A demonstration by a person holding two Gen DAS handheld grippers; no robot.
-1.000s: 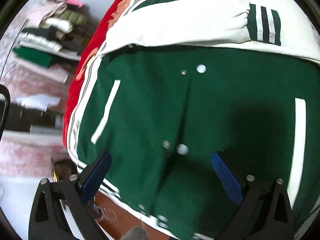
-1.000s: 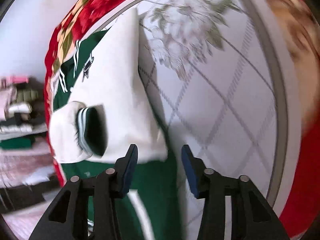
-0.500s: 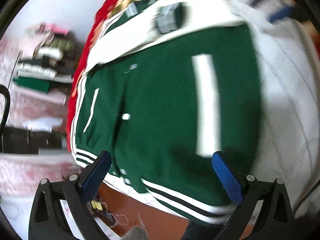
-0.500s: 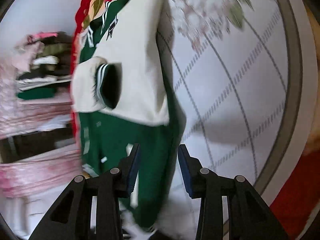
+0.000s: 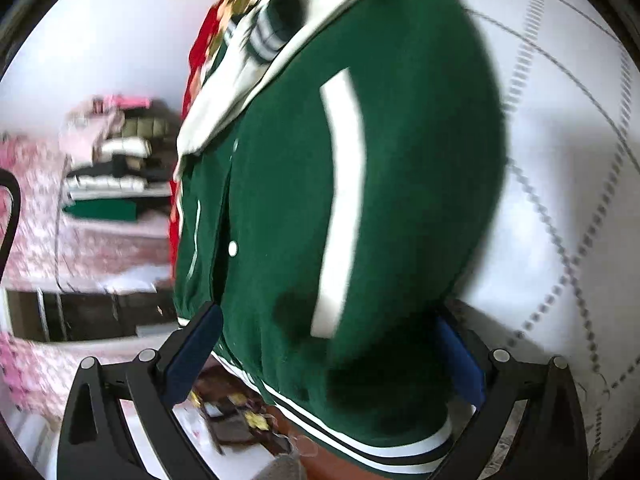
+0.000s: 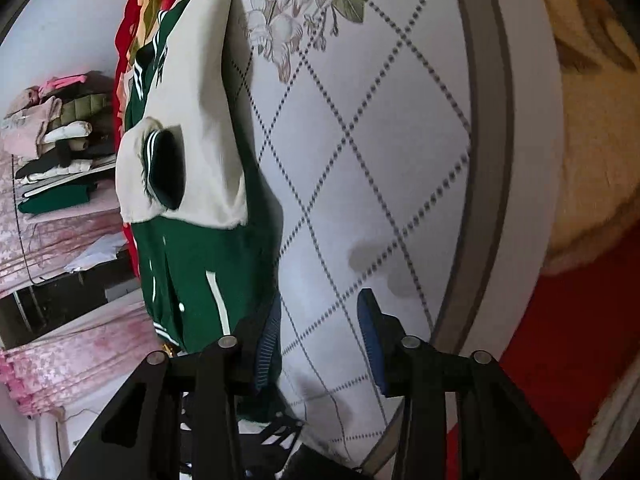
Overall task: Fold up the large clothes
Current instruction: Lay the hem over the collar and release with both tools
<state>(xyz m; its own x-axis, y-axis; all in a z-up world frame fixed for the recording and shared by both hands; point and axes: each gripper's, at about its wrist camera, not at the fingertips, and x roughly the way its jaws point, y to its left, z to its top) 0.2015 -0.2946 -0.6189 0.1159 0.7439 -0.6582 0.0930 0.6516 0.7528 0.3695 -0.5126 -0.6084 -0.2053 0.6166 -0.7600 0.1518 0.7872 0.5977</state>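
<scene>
Jaws on the left gripper point(image 5: 326, 344) stood wide apart, blue pads point(image 5: 192, 354) spread to either side of the jacket's lower end, and neither pad pressed on the cloth, so nothing was gripped there. Over on the right gripper point(image 6: 320, 340) the jaws were opening, and between them lay only bare quilt; its left pad sat just beside the jacket's edge, though whether it brushed the fabric I could not tell.

And the jacket point(image 5: 360, 200) itself, green with white pocket stripes point(image 5: 340, 208), lay flat on the white quilt point(image 6: 380, 160), button side up, a snap button point(image 5: 233, 247) showing along the front. Its cream sleeves point(image 6: 200, 140) were folded across the chest, a striped green cuff point(image 6: 162, 168) lying on top of them. The striped hem point(image 5: 360, 446) reached the near edge of the bed, right under the left gripper, with brown floor showing below it.

That quilt carried a dotted diamond pattern and a printed flower point(image 6: 296, 12) up by the far end. A red flowered blanket point(image 6: 136, 28) ran along the jacket's far side, and more red cloth showed at the right of the right wrist view.

Beyond the bed, a stack of folded clothes point(image 6: 56, 148) sat on a surface covered in pink patterned cloth point(image 6: 60, 232), well apart from the jacket. The left wrist view was smeared, so finer detail there was lost.
</scene>
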